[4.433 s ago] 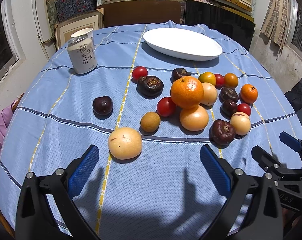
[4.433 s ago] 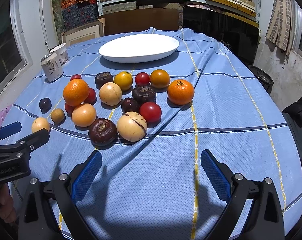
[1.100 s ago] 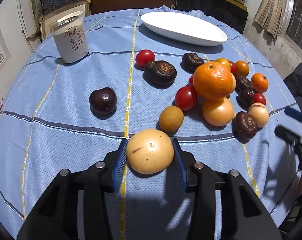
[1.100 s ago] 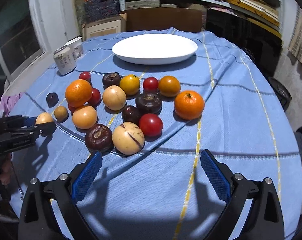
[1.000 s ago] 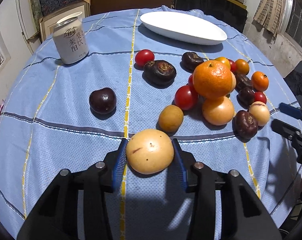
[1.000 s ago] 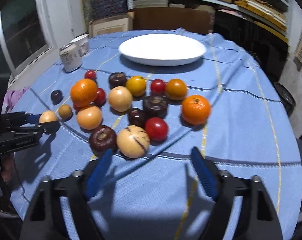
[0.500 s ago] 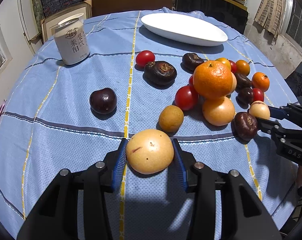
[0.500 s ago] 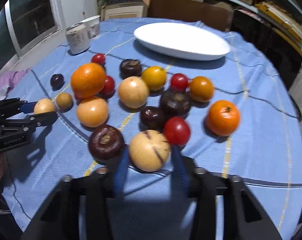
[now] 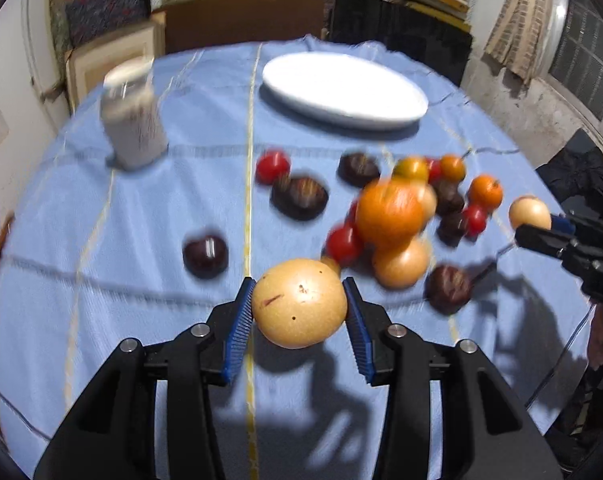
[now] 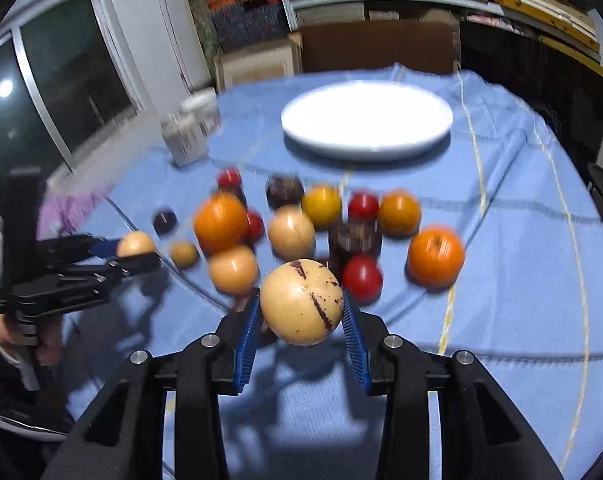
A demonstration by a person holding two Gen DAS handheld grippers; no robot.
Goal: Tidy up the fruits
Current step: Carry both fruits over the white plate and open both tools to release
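My left gripper (image 9: 298,312) is shut on a pale yellow round fruit (image 9: 299,309) and holds it above the blue tablecloth (image 9: 141,220). My right gripper (image 10: 301,316) is shut on a cream fruit with dark streaks (image 10: 301,302), also lifted; it shows in the left wrist view (image 9: 529,213) too. Several fruits lie in a cluster: a big orange (image 9: 389,210), red tomatoes (image 9: 272,166), dark mangosteens (image 9: 299,198), a tangerine (image 10: 435,258). A white oval plate (image 9: 343,96) sits empty at the far side.
A drink can (image 9: 133,136) stands at the far left, with a white cup (image 10: 201,114) behind it. A lone dark fruit (image 9: 204,257) lies left of the cluster. Shelves and boxes stand behind the table.
Both grippers have lifted their fruits off the cloth. The right gripper closed on the cream streaked fruit and raised it. The views are blurred with motion.
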